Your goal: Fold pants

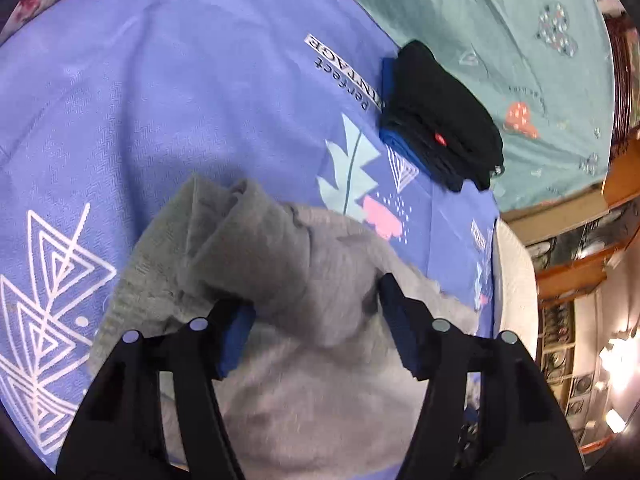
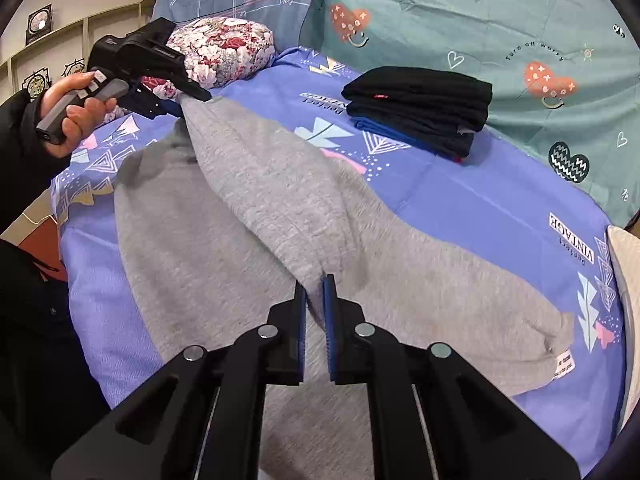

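The grey sweatpants (image 2: 248, 216) lie across a bed covered with a purple patterned sheet (image 2: 500, 208), one fold of the fabric lifted into a ridge that runs between the two tools. The right claw (image 2: 315, 292) has its blue-padded fingers (image 2: 330, 300) pressed close together with a pinch of grey cloth caught between them, near the middle of the garment. The left claw (image 1: 312, 300) reads differently in the two views: from its own camera the fingers (image 1: 394, 300) stand spread, with bunched grey fabric lying between them, while from the right wrist view its tip (image 2: 196, 94) meets the raised end of the fold and the cloth hangs from it, so whether it truly grips cannot be told. A white label (image 2: 564, 364) shows at the pants' far right end. Beyond the pants, well apart from them, sits a stack of folded dark clothes (image 2: 420, 100), and a floral pillow (image 2: 224, 48) lies behind the left tool. A teal sheet with hearts (image 2: 480, 20) covers the bed's far side.
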### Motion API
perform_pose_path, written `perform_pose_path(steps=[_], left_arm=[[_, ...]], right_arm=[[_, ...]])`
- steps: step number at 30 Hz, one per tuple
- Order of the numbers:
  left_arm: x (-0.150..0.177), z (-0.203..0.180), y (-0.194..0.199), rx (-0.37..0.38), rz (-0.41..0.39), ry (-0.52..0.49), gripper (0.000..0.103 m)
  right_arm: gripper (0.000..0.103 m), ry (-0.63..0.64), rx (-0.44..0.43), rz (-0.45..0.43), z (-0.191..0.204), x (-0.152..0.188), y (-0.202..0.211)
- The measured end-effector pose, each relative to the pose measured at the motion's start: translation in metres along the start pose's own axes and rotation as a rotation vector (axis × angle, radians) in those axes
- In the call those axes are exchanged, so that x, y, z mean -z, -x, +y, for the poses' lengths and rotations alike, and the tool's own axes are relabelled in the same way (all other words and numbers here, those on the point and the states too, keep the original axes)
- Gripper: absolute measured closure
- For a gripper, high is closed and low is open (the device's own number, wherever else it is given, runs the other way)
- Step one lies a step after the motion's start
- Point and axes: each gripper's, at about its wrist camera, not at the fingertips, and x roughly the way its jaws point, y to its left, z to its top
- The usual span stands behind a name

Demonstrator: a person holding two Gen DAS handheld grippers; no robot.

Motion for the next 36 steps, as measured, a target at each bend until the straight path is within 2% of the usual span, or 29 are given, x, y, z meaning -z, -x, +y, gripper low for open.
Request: perform_pose_path(steps=[1,2,3,8,11,15,18,20,24,26,29,32,33,35,36], left_arm=[[-0.002,0.000,0.001,-0.002,-0.015,-0.005,0.045],[-0.002,-0.003,0.004,-0.008,-0.034,-0.027,0.062],[-0.002,-0.007,0.009,-0.006,-0.049,-0.050,0.075],[0.016,-0.032,0.066,0.030,-0.139,-0.179,0.077],[0.037,-0.021,0.091,0.014,-0.135,-0.211,0.077],[0.069,0.028,0.081,-0.081,-0.075,-0.173,0.077],[0.086,0.060,0.061,-0.127,-0.038,-0.124,0.077],[0.090,0.064,0.060,-0.120,-0.057,-0.121,0.077],[0.086,0.057,0.064,-0.136,-0.078,-0.145,0.077],[0.083,0.055,0.062,-0.156,-0.077,-0.159,0.074],[0.085,0.065,0.048,-0.166,-0.025,-0.122,0.073],[0.091,0.066,0.054,-0.158,0.005,-0.128,0.070],[0.092,0.063,0.060,-0.155,0.007,-0.128,0.061],[0.095,0.055,0.080,-0.178,-0.035,-0.143,0.036],[0.097,0.048,0.094,-0.186,-0.075,-0.166,0.033]], right_arm=[[0.095,0.000,0.000,0.002,0.002,0.002,-0.001],[0.095,-0.003,0.000,0.003,0.003,0.002,-0.001],[0.095,-0.009,0.004,-0.001,0.003,0.003,0.001],[0.095,-0.027,-0.001,-0.067,0.000,-0.004,0.025],[0.095,0.029,-0.080,-0.096,0.010,-0.004,0.044],[0.094,0.133,-0.134,-0.004,0.036,0.013,0.032],[0.094,0.117,-0.158,0.073,0.043,0.030,0.009],[0.094,0.108,-0.159,0.091,0.046,0.037,0.002],[0.093,0.098,-0.156,0.065,0.044,0.033,0.011],[0.093,0.100,-0.158,0.053,0.045,0.031,0.015],[0.092,0.097,-0.164,0.081,0.049,0.038,0.007],[0.085,0.077,-0.161,0.079,0.049,0.042,0.009],[0.066,0.053,-0.165,0.064,0.044,0.041,0.015],[0.049,-0.007,-0.129,-0.013,0.026,0.039,0.035],[0.045,-0.056,-0.118,-0.046,0.012,0.039,0.046]])
